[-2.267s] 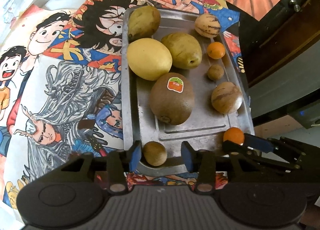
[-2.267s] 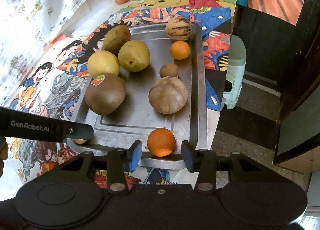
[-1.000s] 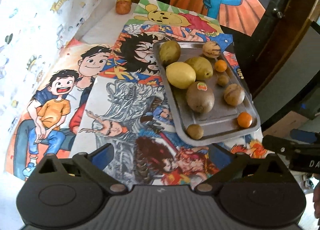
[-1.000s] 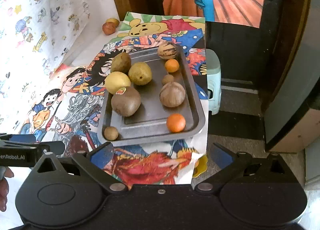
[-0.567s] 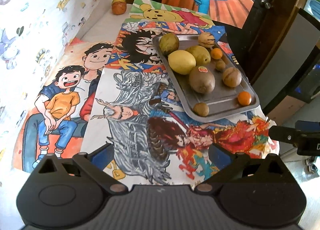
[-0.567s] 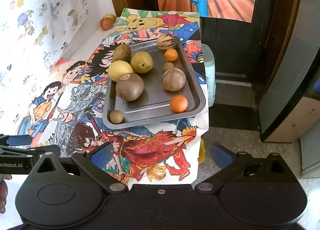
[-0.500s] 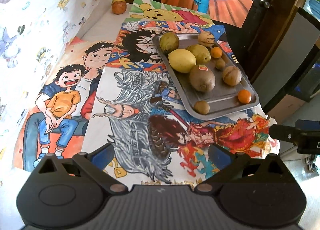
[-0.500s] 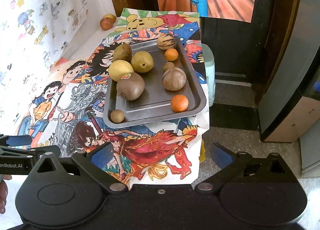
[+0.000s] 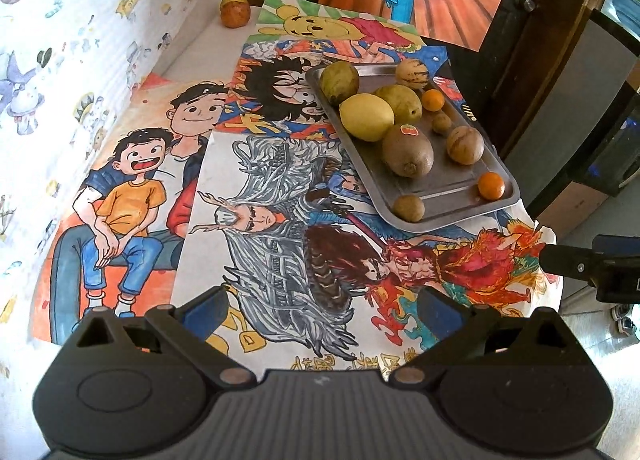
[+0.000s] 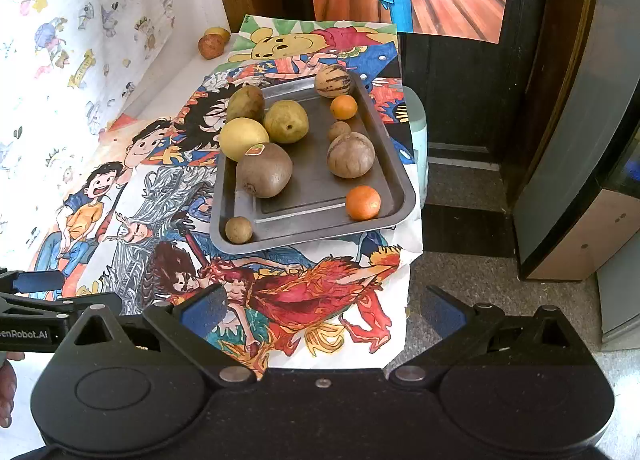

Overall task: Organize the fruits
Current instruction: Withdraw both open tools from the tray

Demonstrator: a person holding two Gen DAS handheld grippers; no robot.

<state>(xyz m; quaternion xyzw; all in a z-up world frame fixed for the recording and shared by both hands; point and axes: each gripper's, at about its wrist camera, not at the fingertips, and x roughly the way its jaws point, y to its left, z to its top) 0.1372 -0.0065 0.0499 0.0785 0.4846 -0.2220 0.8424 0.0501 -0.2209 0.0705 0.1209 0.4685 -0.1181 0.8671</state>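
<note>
Fruits (image 10: 264, 169) on the tray (image 10: 400, 179), mid-frame, look round and rolly. I'd hold each around its middle. Both my grippers (image 9: 324, 306) (image 10: 324, 306) are wide open, holding nothing

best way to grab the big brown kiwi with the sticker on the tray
Grip the kiwi across its narrow middle, coming straight down from above with the right hand-held gripper. It lies on its side on the tray, and the lemon sits tight against its far end, so only its long flanks look free.

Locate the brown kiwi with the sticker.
In the right wrist view, the brown stickered kiwi lies on the metal tray's left half, touching the yellow lemon behind it.
</note>
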